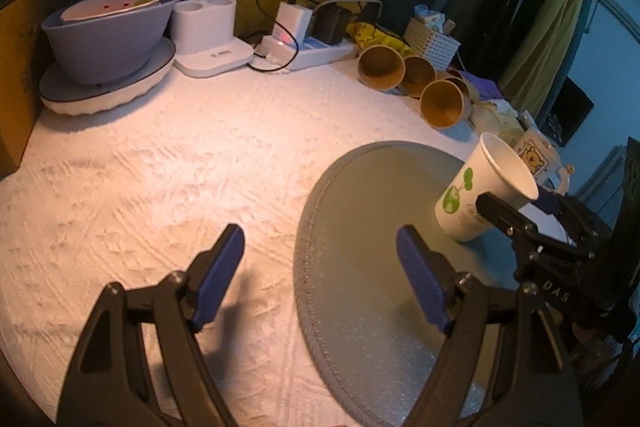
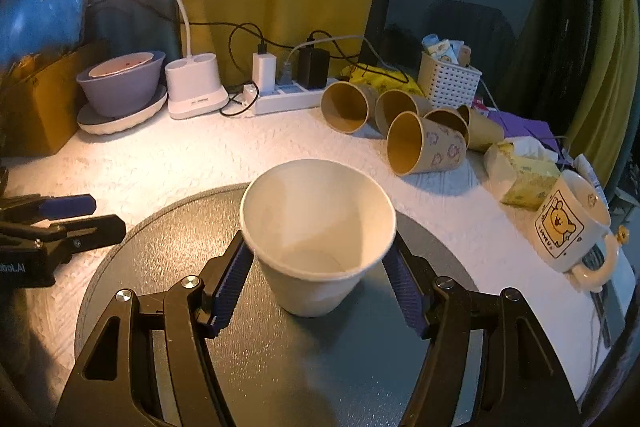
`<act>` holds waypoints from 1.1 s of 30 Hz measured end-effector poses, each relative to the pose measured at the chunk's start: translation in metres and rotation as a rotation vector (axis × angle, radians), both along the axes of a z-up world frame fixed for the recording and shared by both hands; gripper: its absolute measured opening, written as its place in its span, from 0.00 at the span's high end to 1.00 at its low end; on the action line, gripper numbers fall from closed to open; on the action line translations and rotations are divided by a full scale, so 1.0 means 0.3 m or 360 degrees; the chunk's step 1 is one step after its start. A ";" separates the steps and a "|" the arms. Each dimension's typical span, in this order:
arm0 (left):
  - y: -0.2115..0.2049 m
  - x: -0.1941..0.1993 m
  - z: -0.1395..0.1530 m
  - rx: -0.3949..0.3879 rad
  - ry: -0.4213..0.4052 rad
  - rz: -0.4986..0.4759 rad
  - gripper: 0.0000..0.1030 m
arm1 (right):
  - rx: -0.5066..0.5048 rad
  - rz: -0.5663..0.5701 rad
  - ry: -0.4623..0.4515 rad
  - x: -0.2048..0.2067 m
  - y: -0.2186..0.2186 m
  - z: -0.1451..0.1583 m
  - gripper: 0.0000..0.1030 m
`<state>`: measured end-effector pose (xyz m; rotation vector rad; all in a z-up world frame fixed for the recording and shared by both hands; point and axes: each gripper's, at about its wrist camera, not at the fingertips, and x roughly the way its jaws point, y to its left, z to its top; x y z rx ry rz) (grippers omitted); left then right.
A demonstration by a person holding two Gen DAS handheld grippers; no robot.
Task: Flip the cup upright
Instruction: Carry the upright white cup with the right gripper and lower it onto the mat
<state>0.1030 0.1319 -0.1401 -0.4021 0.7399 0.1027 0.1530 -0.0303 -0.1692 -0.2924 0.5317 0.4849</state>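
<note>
A white paper cup (image 2: 316, 227) with a green print stands mouth up, slightly tilted, on a round grey mat (image 2: 280, 367). My right gripper (image 2: 318, 275) has its blue pads on either side of the cup, right against its wall. In the left wrist view the cup (image 1: 480, 187) sits at the mat's (image 1: 380, 267) far right edge with the right gripper's finger (image 1: 508, 215) beside it. My left gripper (image 1: 320, 267) is open and empty, over the mat's left edge. It also shows in the right wrist view (image 2: 60, 219).
Several brown paper cups (image 2: 416, 143) lie on their sides at the back right. A cartoon mug (image 2: 572, 223) stands at the right. A purple bowl (image 2: 120, 83), a lamp base (image 2: 196, 87), a power strip (image 2: 288, 95) and a white basket (image 2: 448, 83) line the back.
</note>
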 end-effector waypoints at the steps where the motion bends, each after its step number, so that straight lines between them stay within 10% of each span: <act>1: -0.001 -0.001 0.000 0.0001 0.0001 -0.0002 0.23 | -0.0002 -0.0002 0.0006 -0.003 0.000 -0.003 0.33; 33: -0.107 -0.125 0.093 0.0030 -0.0140 -0.0118 0.22 | 0.0036 -0.0083 0.0143 -0.124 -0.077 -0.007 0.26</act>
